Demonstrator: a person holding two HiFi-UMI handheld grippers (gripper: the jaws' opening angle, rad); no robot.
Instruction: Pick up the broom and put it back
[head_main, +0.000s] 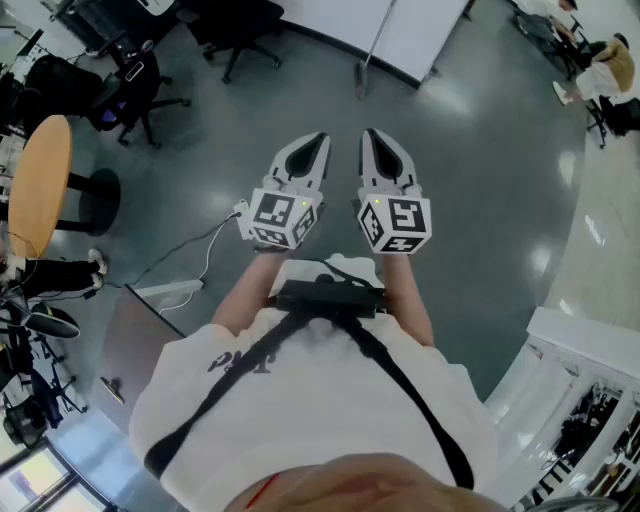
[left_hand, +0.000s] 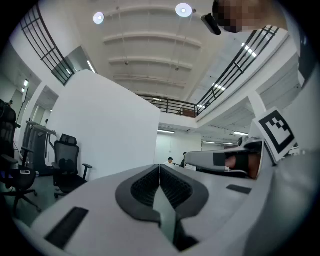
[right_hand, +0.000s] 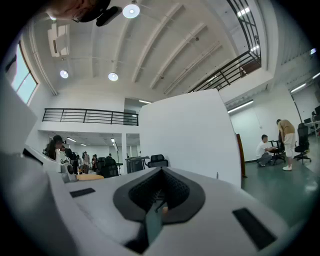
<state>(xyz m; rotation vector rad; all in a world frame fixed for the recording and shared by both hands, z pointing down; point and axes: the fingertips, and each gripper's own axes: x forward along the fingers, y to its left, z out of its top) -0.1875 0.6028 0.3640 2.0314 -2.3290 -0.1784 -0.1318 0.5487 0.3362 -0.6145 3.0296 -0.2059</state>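
No broom shows in any view. In the head view both grippers are held level in front of the person's chest, side by side above the grey floor (head_main: 480, 170). The left gripper (head_main: 320, 138) has its jaws pressed together with nothing between them; its own view shows the dark pads meeting at the left gripper's tip (left_hand: 159, 167). The right gripper (head_main: 367, 134) is likewise shut and empty, its jaws closed at the tip (right_hand: 161, 170). The right gripper's side (left_hand: 220, 160) also appears in the left gripper view.
A white partition wall (head_main: 400, 30) stands ahead. A round wooden table (head_main: 40, 180) and black office chairs (head_main: 130, 85) are at the left. A power strip with a cable (head_main: 165, 290) lies on the floor. White railing (head_main: 575, 350) runs at the right; people (head_main: 610, 70) sit far right.
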